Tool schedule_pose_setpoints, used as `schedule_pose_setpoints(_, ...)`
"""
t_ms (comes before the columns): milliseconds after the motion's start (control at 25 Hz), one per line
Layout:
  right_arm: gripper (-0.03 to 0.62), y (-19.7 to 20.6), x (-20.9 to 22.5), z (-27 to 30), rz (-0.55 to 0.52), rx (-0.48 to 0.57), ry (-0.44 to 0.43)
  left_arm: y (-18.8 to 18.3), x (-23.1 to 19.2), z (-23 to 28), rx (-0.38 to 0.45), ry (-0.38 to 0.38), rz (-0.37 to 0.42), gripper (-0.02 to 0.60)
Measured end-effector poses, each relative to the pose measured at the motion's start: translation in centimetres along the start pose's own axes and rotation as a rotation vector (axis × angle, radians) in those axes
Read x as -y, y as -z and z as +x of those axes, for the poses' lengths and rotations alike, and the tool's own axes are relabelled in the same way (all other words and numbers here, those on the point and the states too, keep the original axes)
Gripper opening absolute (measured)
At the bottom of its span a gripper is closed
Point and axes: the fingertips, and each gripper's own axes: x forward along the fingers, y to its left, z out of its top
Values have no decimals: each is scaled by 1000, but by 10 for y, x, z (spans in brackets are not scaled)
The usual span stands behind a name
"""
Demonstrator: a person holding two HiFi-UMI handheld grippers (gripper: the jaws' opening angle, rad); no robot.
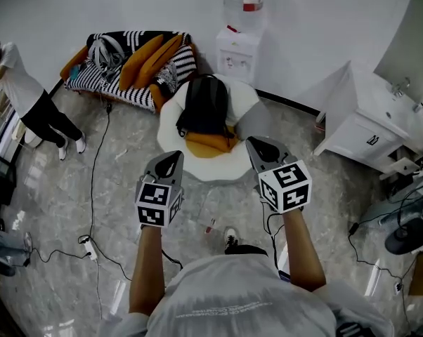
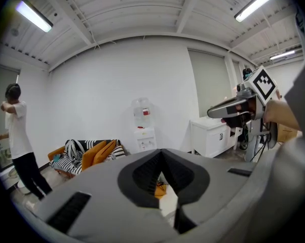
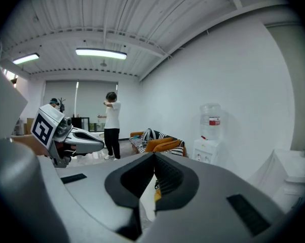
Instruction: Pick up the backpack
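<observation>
Head view: backpack (image 1: 206, 104) on round white seat (image 1: 197, 166), ahead of left gripper (image 1: 171, 157) and right gripper (image 1: 257, 144), untouched; open floor (image 1: 124, 160) around, sofa (image 1: 127, 65) left, cabinet (image 1: 359, 128) right. Left gripper view: jaws pressed together, empty. Right gripper view: jaws together, empty.

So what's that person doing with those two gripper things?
A person holds a gripper in each hand. The left gripper and the right gripper are both shut and empty, pointing toward a black backpack that lies on a white round seat just ahead. Neither gripper touches the backpack, so it has not been picked up yet. Another person stands off to the left, near a striped sofa.
</observation>
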Motion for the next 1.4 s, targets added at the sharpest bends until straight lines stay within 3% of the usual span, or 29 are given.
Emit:
schedule_pose_setpoints(280, 3, 0, 42, 25, 48, -11, 1, -9, -4, 36, -11, -27, -6, 21)
schedule_pose_setpoints(760, 3, 1, 67, 73, -6, -31, -91, -12, -18, 78, -39, -76, -17, 21)
schedule_pose_setpoints(1400, 3, -4, 93, 122, -54, -50, -26, -16, -60, 119, -21, -78, -19, 21)
